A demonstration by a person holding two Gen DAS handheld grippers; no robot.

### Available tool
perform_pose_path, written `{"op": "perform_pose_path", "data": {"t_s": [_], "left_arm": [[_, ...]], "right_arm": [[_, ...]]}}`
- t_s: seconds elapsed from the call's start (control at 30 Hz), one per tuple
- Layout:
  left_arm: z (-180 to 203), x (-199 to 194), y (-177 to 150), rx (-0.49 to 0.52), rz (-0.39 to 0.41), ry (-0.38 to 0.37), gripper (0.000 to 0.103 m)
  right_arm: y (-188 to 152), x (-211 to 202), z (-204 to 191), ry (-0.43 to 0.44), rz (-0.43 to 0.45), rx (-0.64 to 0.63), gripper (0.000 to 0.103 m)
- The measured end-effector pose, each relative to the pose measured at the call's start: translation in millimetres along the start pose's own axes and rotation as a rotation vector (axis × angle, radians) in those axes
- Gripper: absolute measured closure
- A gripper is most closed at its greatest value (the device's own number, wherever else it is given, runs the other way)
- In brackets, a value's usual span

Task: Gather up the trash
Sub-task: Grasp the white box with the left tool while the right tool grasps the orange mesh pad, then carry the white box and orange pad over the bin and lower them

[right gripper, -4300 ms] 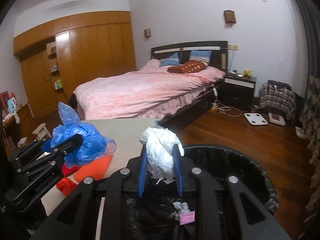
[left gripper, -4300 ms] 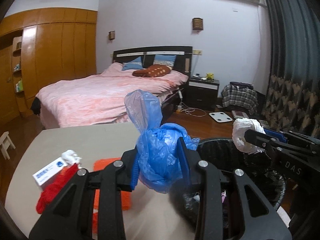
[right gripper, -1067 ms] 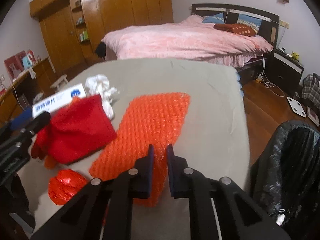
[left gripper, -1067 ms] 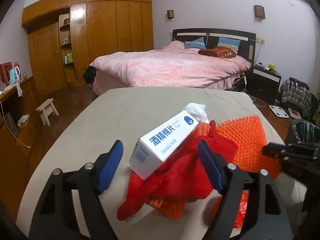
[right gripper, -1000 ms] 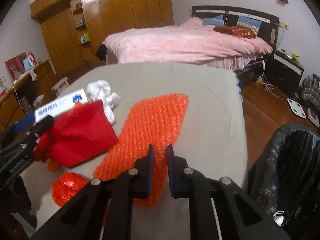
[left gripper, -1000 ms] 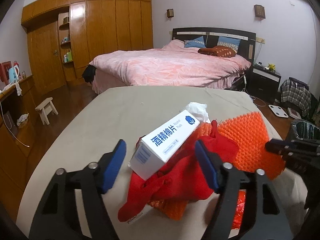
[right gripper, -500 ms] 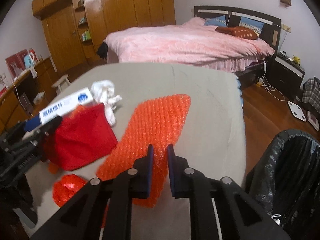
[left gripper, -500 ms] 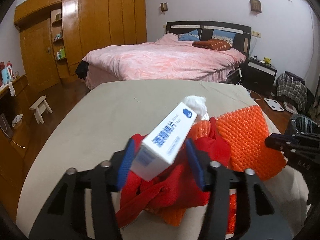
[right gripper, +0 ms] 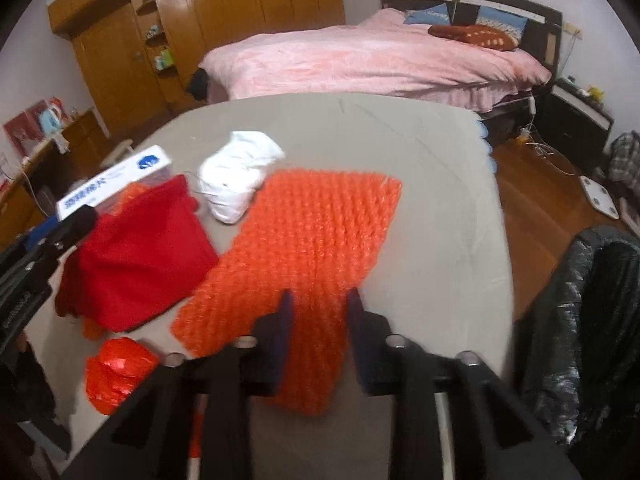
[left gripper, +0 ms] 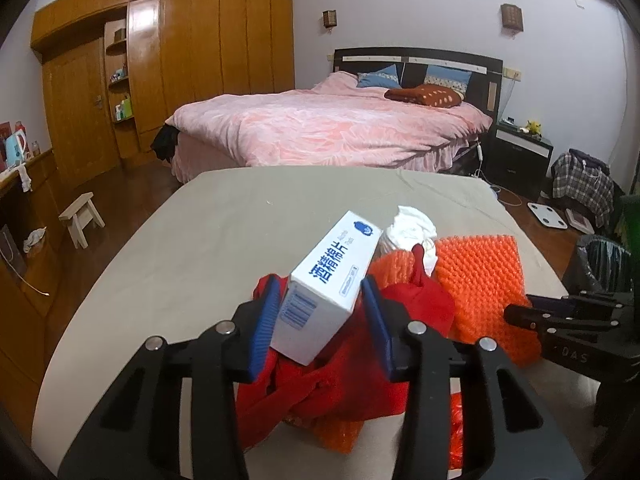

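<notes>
Clamping the white box point(left gripper: 331, 282) near its barcode end, the left gripper point(left gripper: 322, 303) has both blue pads on the box sides, just over the red cloth point(left gripper: 352, 364); the right gripper point(right gripper: 319, 312) sits with jaws apart over the near end of the orange bubble wrap point(right gripper: 304, 240), gripping nothing. All on a grey table point(left gripper: 224, 224), with white crumpled trash point(right gripper: 236, 172) beside the wrap, black-lined bin point(right gripper: 576, 320) off the right edge, pink bed point(left gripper: 328, 128) and wood wardrobe point(left gripper: 192, 60) behind. Box long axis runs away from the left gripper, far end tipped up and right.
</notes>
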State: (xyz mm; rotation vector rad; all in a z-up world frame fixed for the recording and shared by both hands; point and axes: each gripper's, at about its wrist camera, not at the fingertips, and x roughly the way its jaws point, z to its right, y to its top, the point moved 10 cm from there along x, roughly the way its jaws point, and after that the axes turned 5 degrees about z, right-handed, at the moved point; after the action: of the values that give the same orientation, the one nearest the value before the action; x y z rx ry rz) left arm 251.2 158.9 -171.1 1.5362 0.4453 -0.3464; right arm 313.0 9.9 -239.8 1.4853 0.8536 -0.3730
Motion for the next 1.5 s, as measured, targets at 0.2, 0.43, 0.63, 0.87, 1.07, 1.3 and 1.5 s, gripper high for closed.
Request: {"op": "perform_pose_path", "data": {"t_s": [0.2,0.43,0.63,0.87,1.07,1.3,1.5], "left_arm": [[-2,-9,12,-0.01,0.025,0.003,0.068],[1,-24,27,-0.025,0.059,-0.002,0.071],[11,-37,41,-0.02,0.1,-0.004,0.072],[24,-52,59,-0.02,0.146,-0.019,0.072],[48,-62,71,-0.008,0.176,-0.055,0.072],[84,-72,78,0.011,0.2,-0.113,0.072],[122,-76,78,0.029,0.206,-0.173,0.072]], "right_arm": [[21,-27,-6,0.011,0.082,-0.009,0.09],[40,-62,-6,0.026,0.158,-0.01,0.09],[48,-79,1,0.029,0.191,0.002,0.09],[55,-97,7,0.027,0.224,0.005,0.09],[60,-118,20,0.015,0.255,0.016,0.09],[58,-142,47,-0.029,0.279,0.035,0.09],[51,-161,73,-0.079,0.293,0.057,0.09]]}}
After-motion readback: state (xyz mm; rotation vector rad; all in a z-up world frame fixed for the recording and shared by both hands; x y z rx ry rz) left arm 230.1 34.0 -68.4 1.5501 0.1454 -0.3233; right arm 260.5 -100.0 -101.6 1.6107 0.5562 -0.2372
